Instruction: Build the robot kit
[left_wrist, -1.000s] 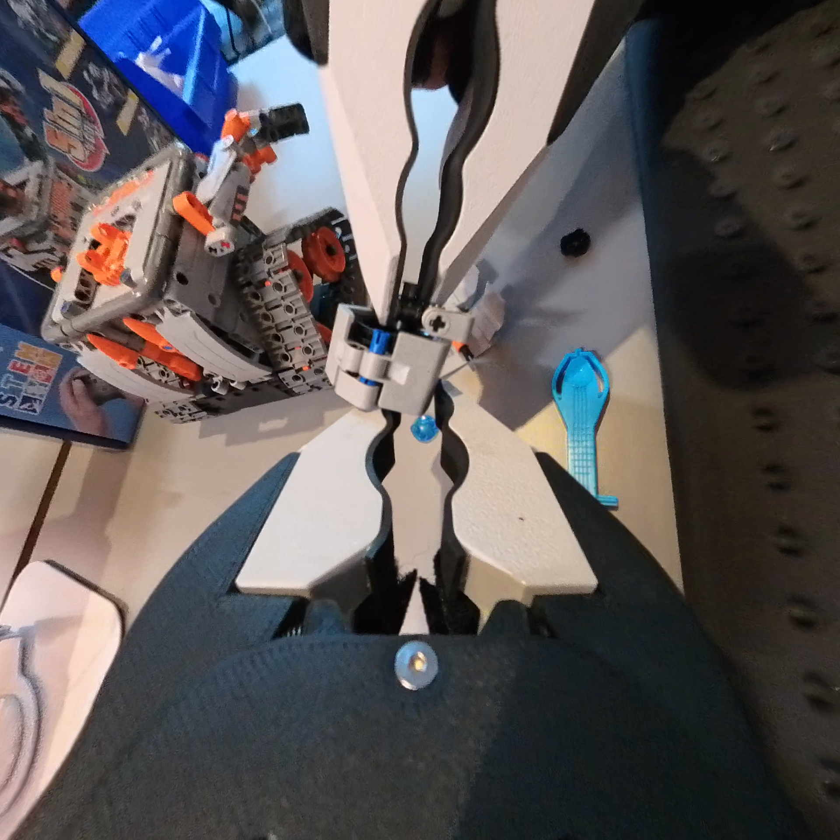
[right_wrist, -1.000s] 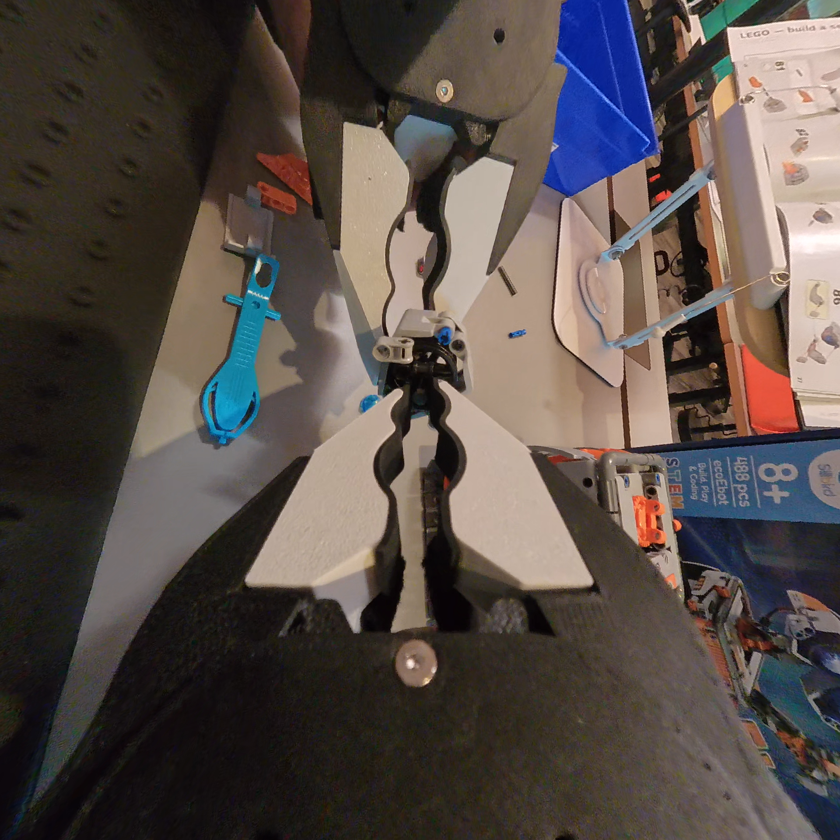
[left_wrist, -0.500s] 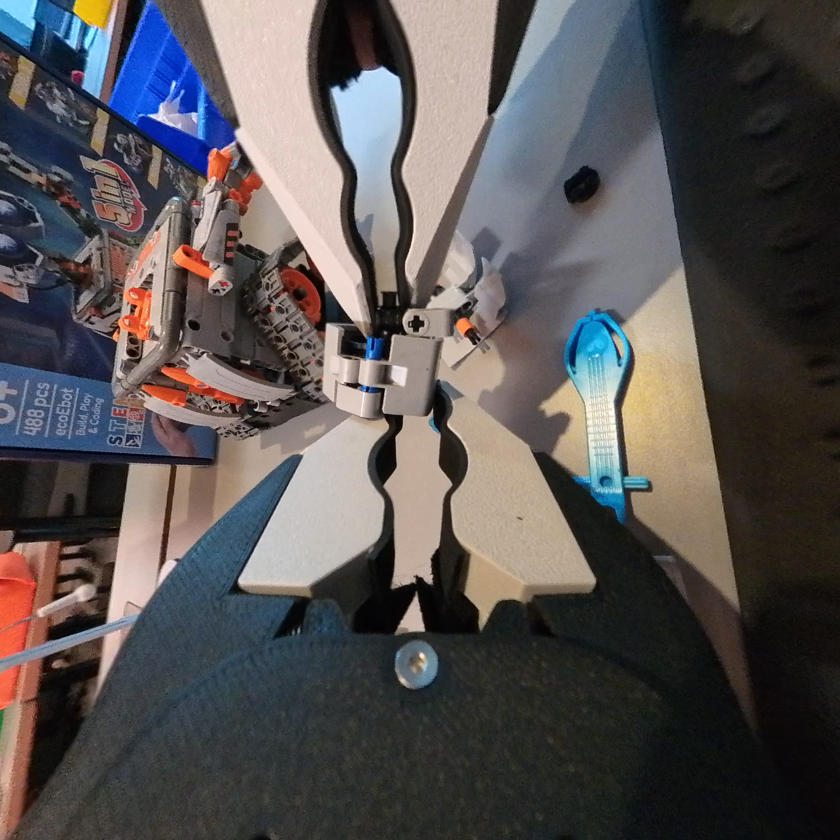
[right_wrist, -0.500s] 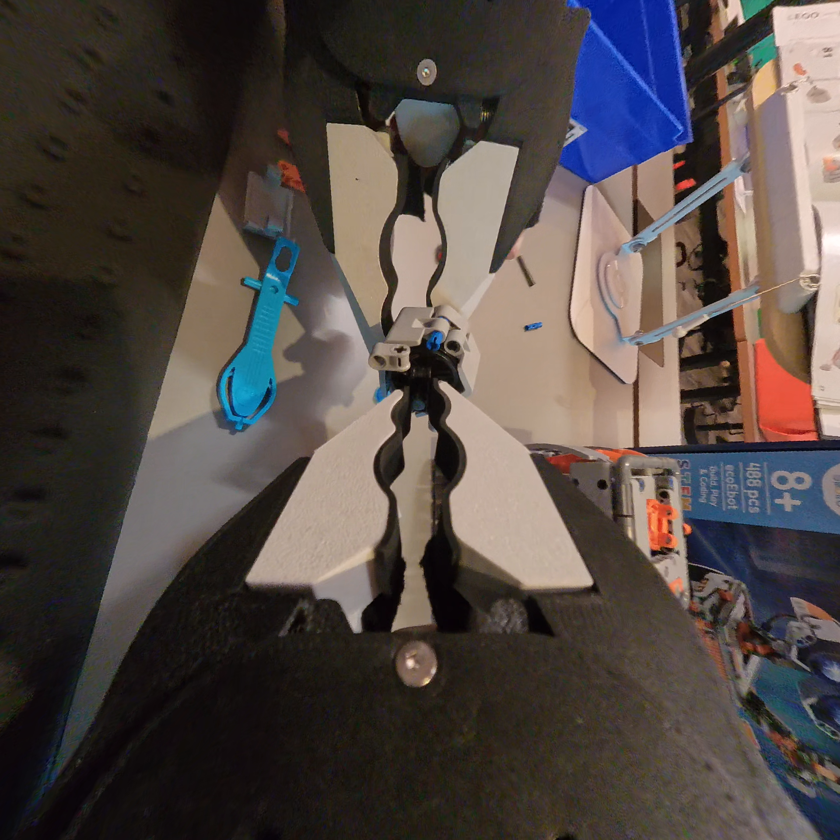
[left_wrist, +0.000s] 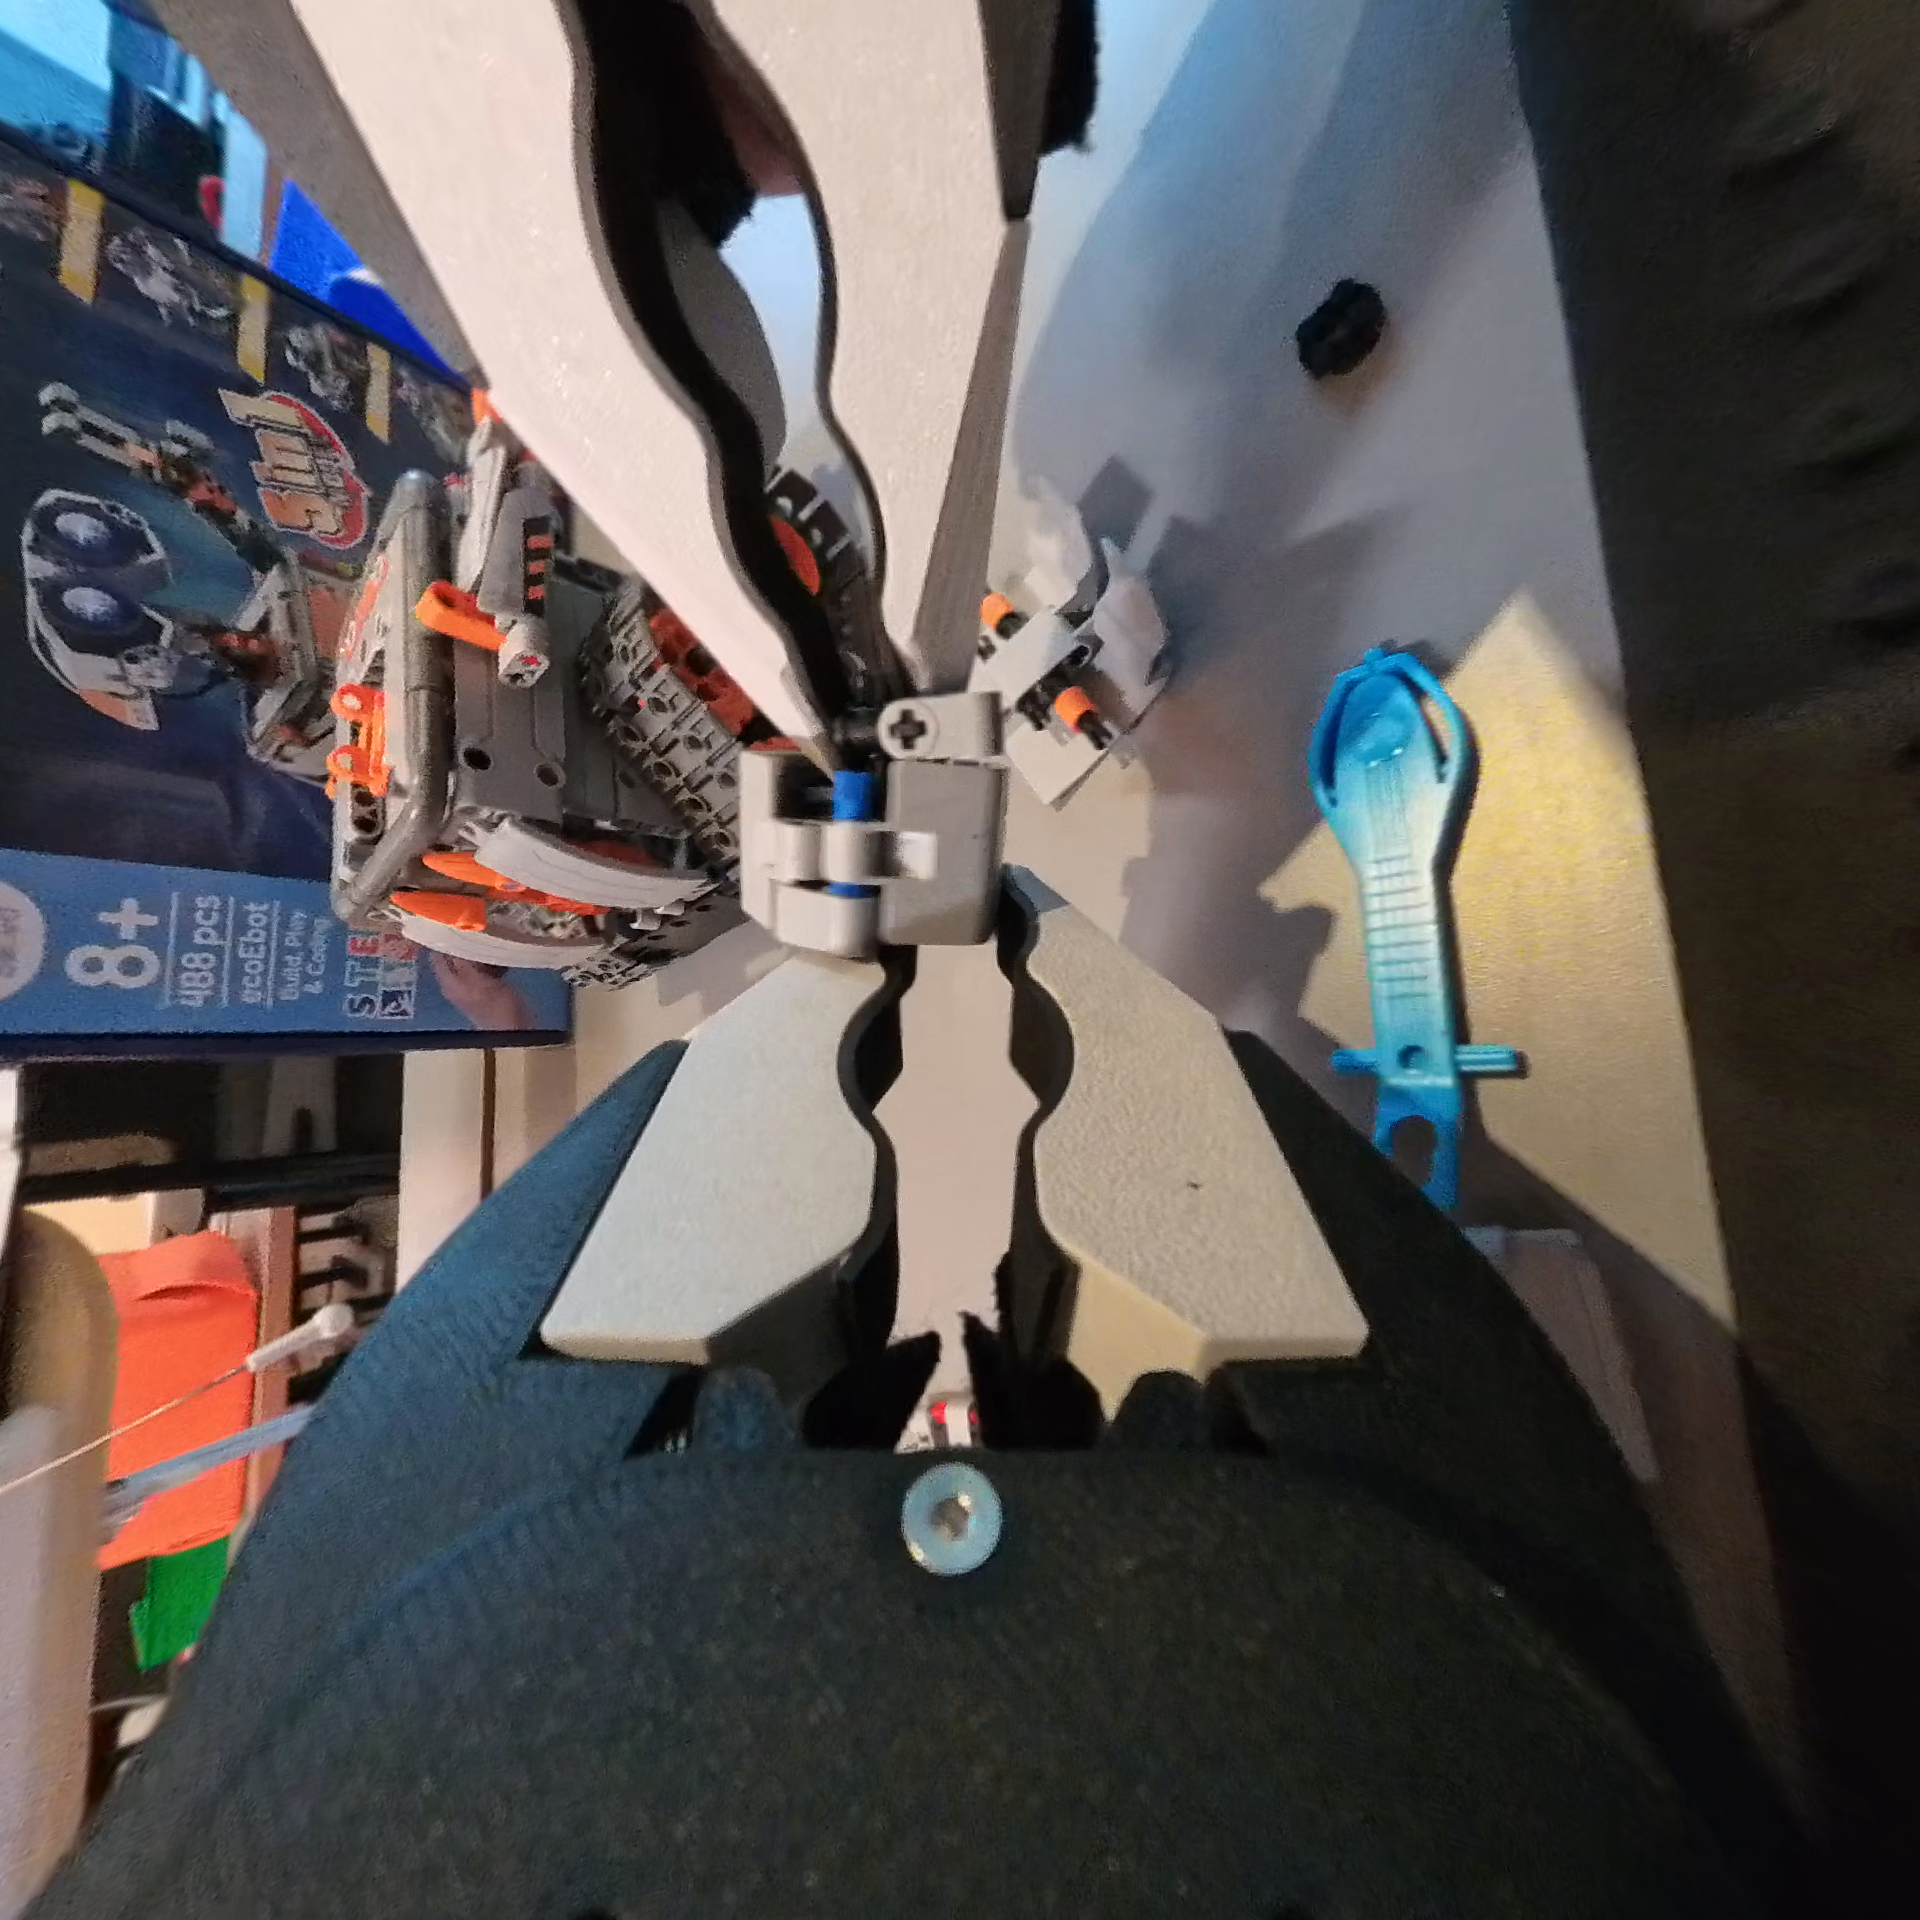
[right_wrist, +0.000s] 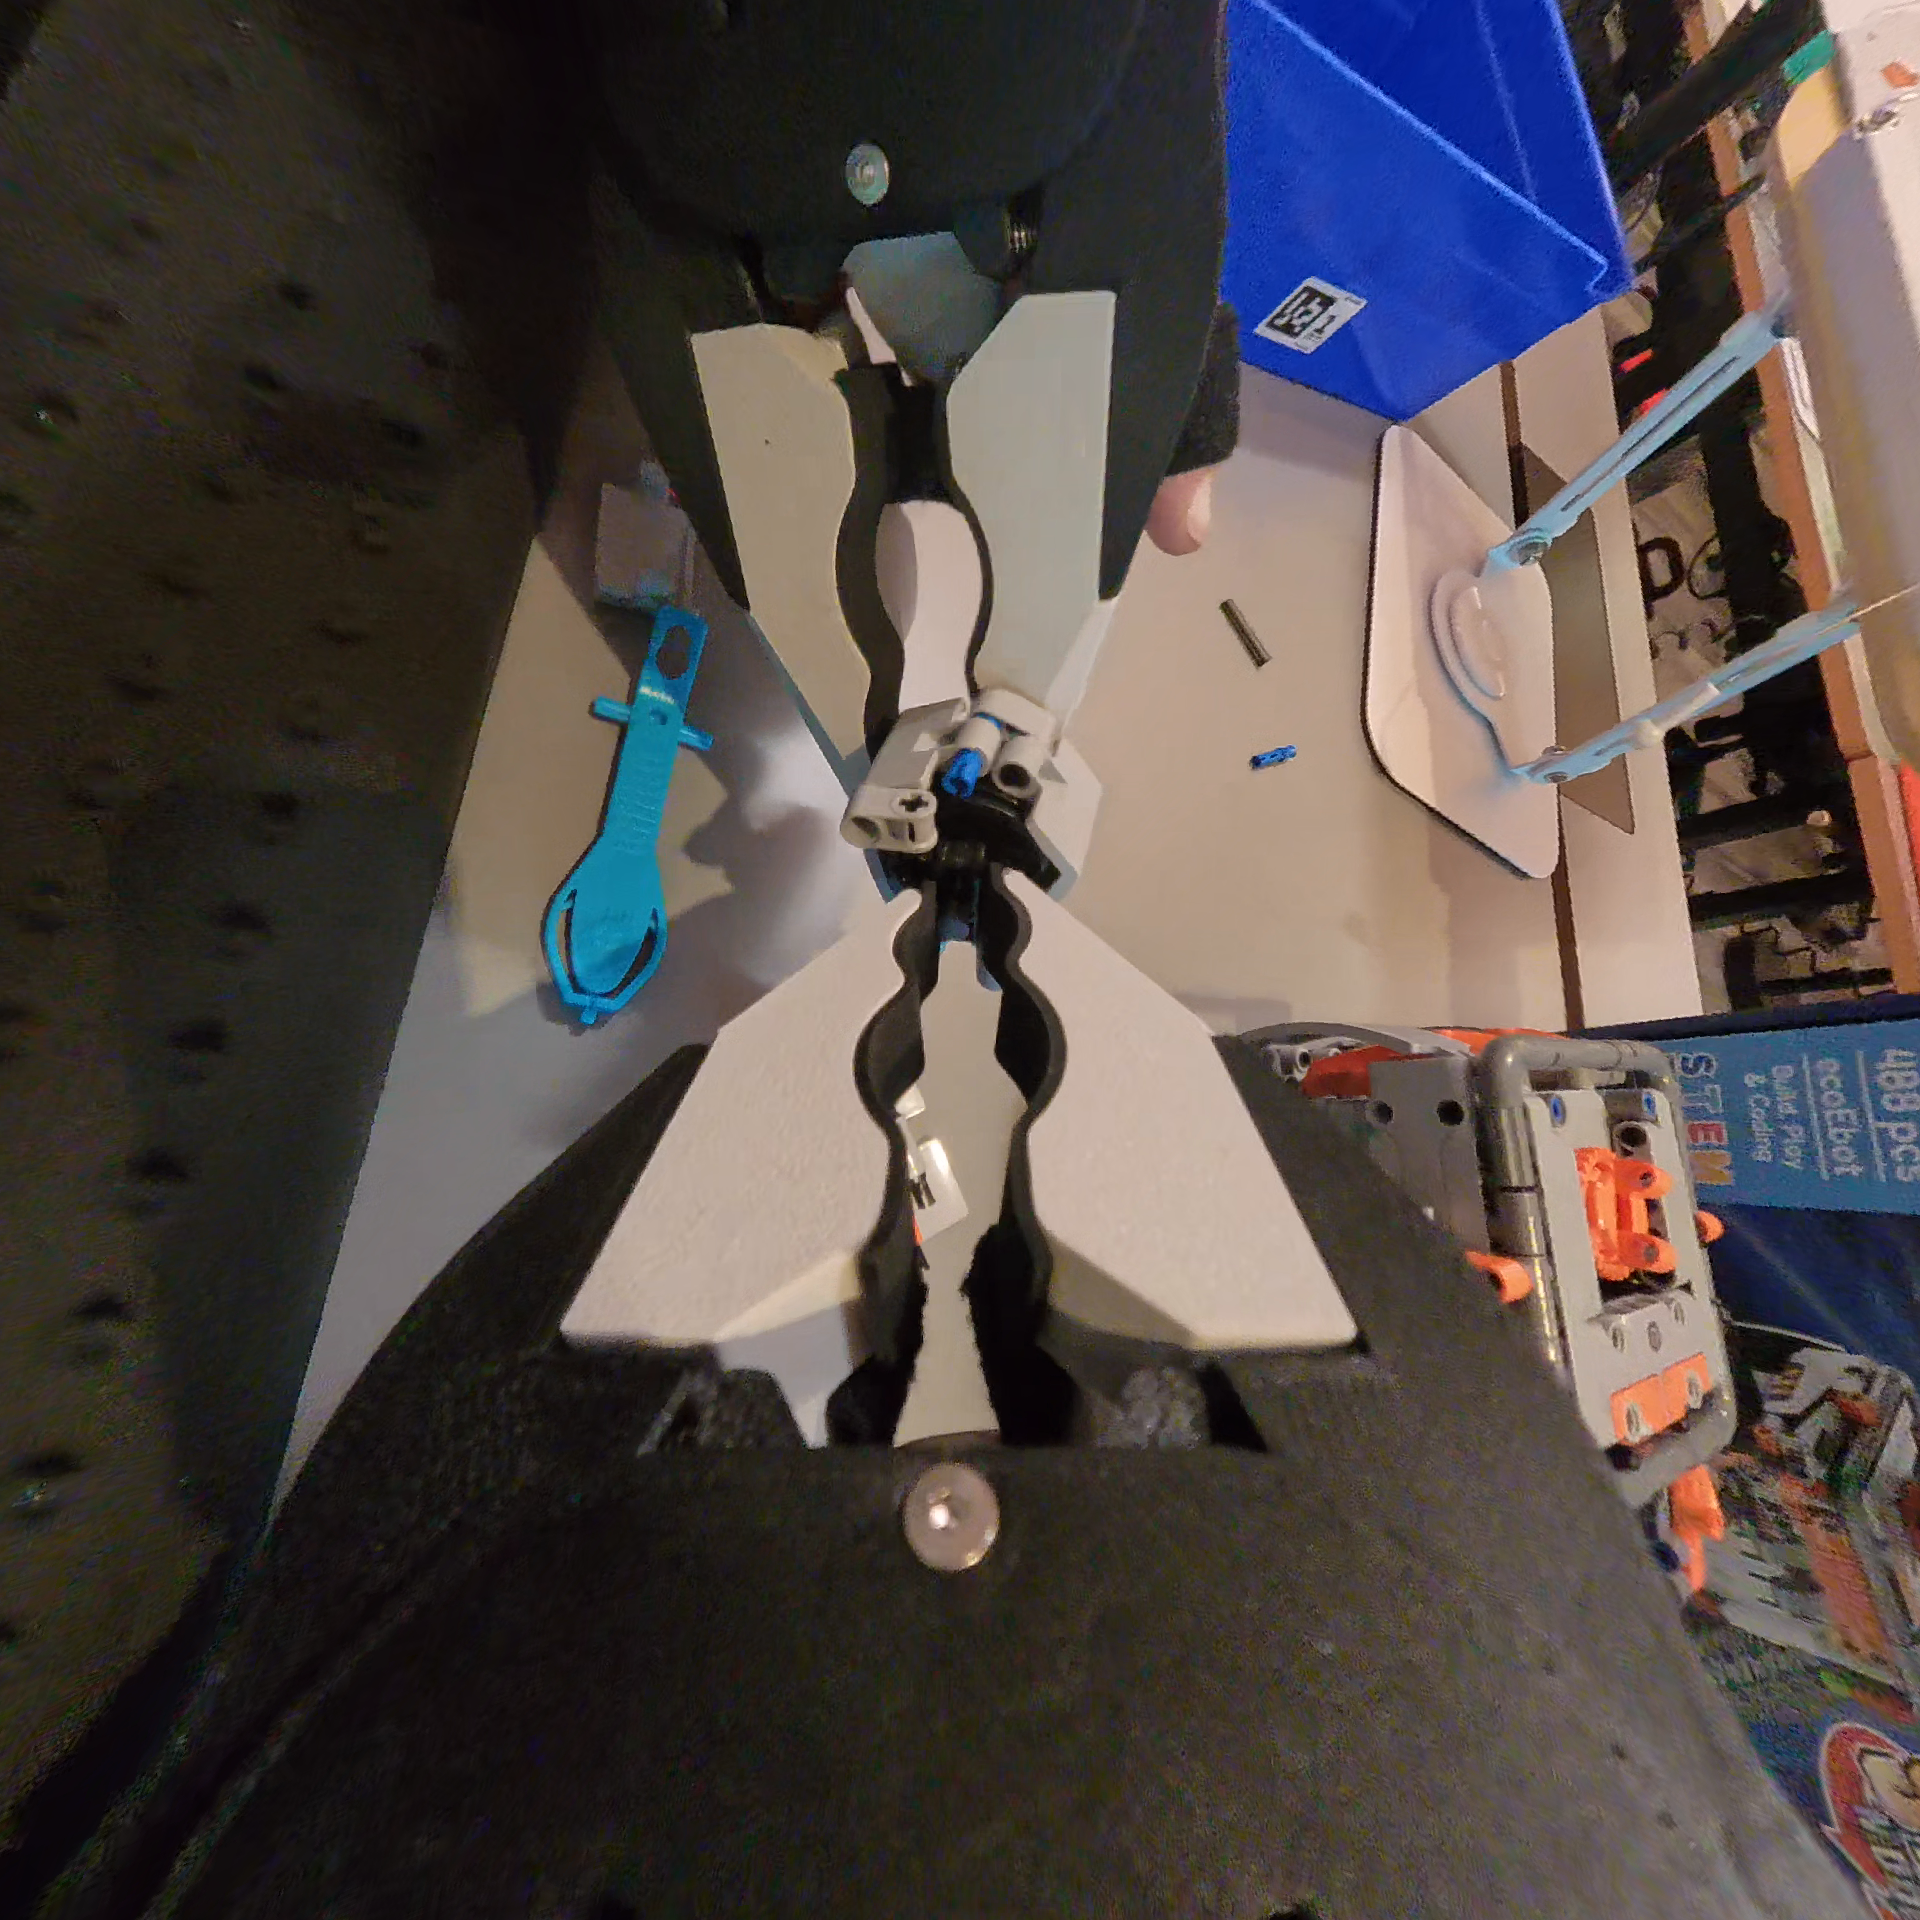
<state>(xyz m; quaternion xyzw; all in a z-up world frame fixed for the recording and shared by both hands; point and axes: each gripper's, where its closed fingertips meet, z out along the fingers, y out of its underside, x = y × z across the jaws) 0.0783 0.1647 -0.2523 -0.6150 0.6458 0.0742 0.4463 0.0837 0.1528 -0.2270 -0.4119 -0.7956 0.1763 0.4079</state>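
A small grey brick assembly (left_wrist: 935, 842) with a blue pin and a black part is held in the air between both grippers. My left gripper (left_wrist: 945, 940) is shut on its grey block from below in the left wrist view. My right gripper (right_wrist: 961, 899) is shut on the black part at the assembly's (right_wrist: 904, 790) near end. Each gripper shows in the other's view, coming in from the top, tip to tip. Below them lies the pale table (right_wrist: 1247, 935).
A grey and orange robot model (left_wrist: 499, 769) stands beside a dark blue box (left_wrist: 156, 623). A blue lever tool (left_wrist: 1392, 883), a small grey piece with orange pins (left_wrist: 1070, 665), a black pin (right_wrist: 1247, 634) and a blue pin (right_wrist: 1273, 756) lie on the table. A blue bin (right_wrist: 1403, 187) and white stand base (right_wrist: 1455, 675) are farther off. Left and right tips are no more than a few centimetres apart.
Both grippers stay shut on the assembly. The two have drawn closer and turned a little; the grey block now looks tilted in the right wrist view.
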